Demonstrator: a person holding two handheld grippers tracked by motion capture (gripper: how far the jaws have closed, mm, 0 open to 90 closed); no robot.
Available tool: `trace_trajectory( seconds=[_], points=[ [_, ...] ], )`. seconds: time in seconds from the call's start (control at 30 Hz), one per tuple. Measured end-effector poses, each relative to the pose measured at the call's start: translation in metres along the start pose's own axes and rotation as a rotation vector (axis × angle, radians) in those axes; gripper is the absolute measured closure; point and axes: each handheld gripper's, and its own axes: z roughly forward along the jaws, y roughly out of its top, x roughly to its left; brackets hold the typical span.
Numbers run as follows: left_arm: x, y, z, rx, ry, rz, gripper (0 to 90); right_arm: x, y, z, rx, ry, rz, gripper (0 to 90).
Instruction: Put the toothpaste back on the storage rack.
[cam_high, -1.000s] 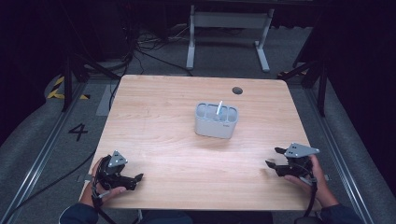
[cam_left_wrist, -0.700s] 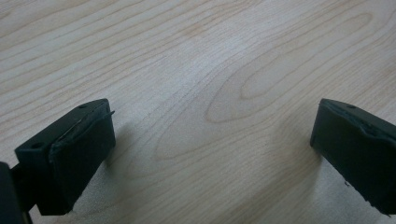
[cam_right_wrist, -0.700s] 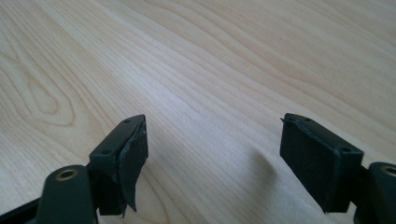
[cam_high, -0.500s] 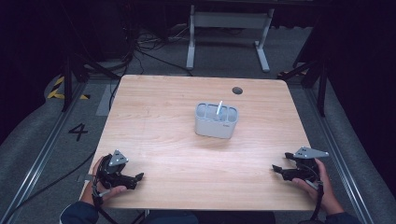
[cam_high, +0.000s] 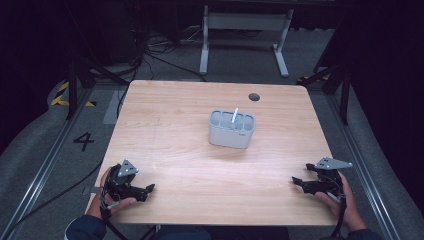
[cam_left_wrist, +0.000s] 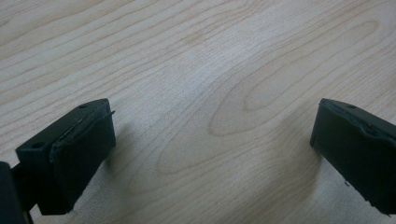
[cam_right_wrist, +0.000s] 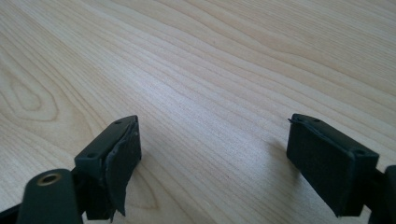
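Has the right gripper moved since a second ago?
Yes. The right gripper has slid toward the table's near edge, farther from the grey caddy. Its jaws have just been opening, nothing between them.

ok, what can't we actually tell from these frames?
- High view: what sits inside the grey holder besides the white stick; its walls hide the compartments and it is small.
- High view: the dark mark on the holder's front is too small to read.
- High view: the person's forearms, cut off by the bottom edge.
- Left gripper view and right gripper view: the holder lies outside the frame; bare table between the open jaws.
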Motion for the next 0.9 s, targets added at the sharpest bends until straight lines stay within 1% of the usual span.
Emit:
trace_trajectory(
  seconds=[0.23,0.37,0.9],
  points=[
    [0.0001,0.0005,0.0001,0.005,0.002,-0.002,0.3,-0.0002,0.0003,0.0004,0.0,0.001,0.001,17.7],
    [-0.0005,0.0011,0.0011,0.0,0.006,-0.014,0.3,-0.0001,0.0003,0.0004,0.0,0.001,0.001,17.8],
    [0.0003,0.002,0.0014,0.003,0.011,-0.009,0.2,-0.0002,0.0003,0.0004,0.0,0.001,0.001,17.8]
  ],
)
